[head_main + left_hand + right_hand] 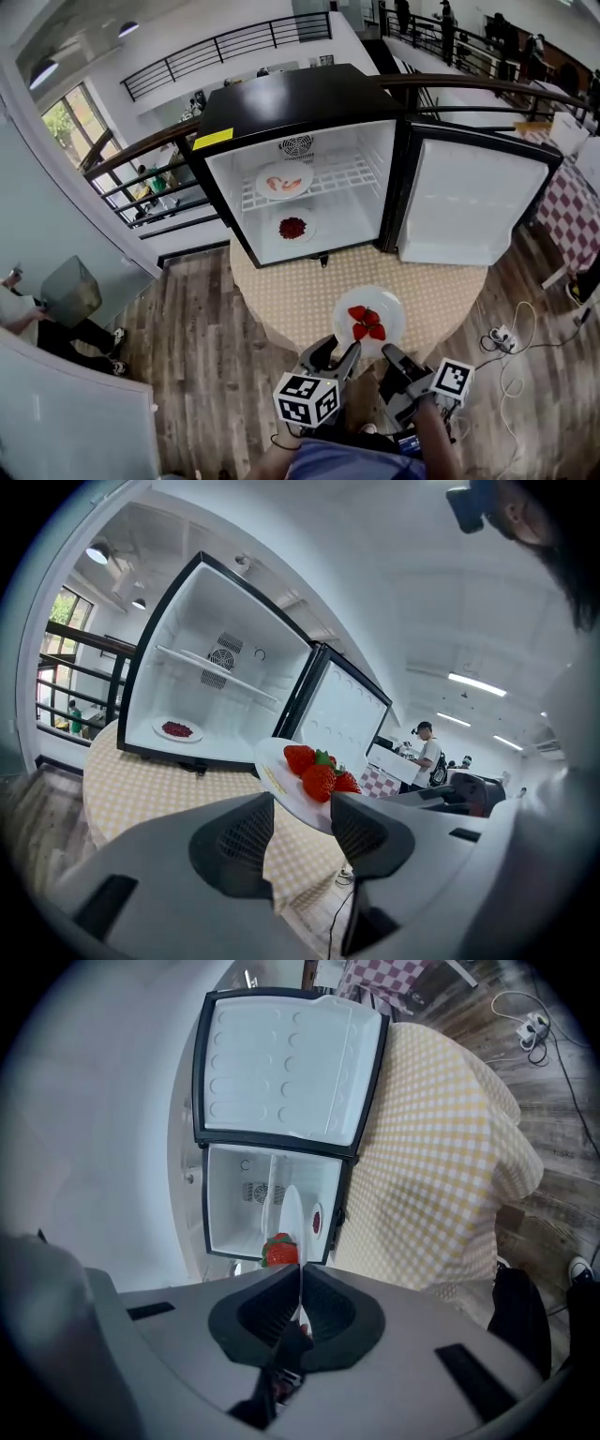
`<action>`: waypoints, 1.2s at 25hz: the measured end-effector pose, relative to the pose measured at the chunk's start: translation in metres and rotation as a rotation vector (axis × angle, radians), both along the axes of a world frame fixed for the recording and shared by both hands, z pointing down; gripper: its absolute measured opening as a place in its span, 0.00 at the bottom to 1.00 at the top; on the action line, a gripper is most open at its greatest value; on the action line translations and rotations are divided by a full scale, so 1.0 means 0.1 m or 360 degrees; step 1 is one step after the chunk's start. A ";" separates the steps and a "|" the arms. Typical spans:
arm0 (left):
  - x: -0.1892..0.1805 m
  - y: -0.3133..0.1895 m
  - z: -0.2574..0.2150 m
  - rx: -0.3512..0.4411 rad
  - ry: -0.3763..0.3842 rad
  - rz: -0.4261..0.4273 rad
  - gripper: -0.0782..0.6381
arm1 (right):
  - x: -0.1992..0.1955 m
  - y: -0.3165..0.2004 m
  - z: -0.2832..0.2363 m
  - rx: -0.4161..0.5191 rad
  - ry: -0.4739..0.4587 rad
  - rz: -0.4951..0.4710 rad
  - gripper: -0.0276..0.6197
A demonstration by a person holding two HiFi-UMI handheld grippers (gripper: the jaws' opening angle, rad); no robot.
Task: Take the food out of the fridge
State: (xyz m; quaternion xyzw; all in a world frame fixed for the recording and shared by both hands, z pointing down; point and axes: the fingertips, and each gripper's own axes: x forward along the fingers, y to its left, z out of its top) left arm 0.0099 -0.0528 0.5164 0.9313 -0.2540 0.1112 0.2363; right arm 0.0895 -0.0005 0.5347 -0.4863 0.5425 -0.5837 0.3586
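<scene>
A white plate [385, 307] bearing three strawberries [366, 323] hangs over the front of the round yellow-checked table [281, 300]. My right gripper [396, 360] is shut on the plate's near rim; in the right gripper view the plate [292, 1215] stands edge-on between the pressed pads, one strawberry [279, 1251] showing. My left gripper [334, 354] is open just left of the plate, its jaws apart below the plate [281, 782] and strawberries [317, 772]. The open fridge [281, 103] keeps a plate of pale food [284, 183] on its shelf and a plate of dark red food [292, 227] on its floor.
The fridge door [473, 202] stands open to the right. A red-checked table [577, 211] is at far right. Cables and a power strip [502, 336] lie on the wooden floor. A person [37, 319] sits at lower left; railings run behind the fridge.
</scene>
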 end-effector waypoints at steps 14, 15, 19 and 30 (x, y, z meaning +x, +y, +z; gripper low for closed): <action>-0.42 1.11 -0.10 0.0036 0.0029 -0.0106 0.37 | -0.39 1.04 -0.12 0.0070 0.0013 -0.0089 0.08; -0.46 1.15 -0.11 0.0039 0.0028 -0.0114 0.37 | -0.42 1.08 -0.12 0.0072 0.0010 -0.0096 0.08; -0.60 1.25 -0.14 0.0034 0.0030 -0.0149 0.37 | -0.55 1.16 -0.16 0.0079 0.0019 -0.0138 0.08; -1.00 1.03 -0.17 0.0018 0.0002 -0.0206 0.37 | -0.93 0.91 -0.17 0.0054 0.0024 -0.0183 0.08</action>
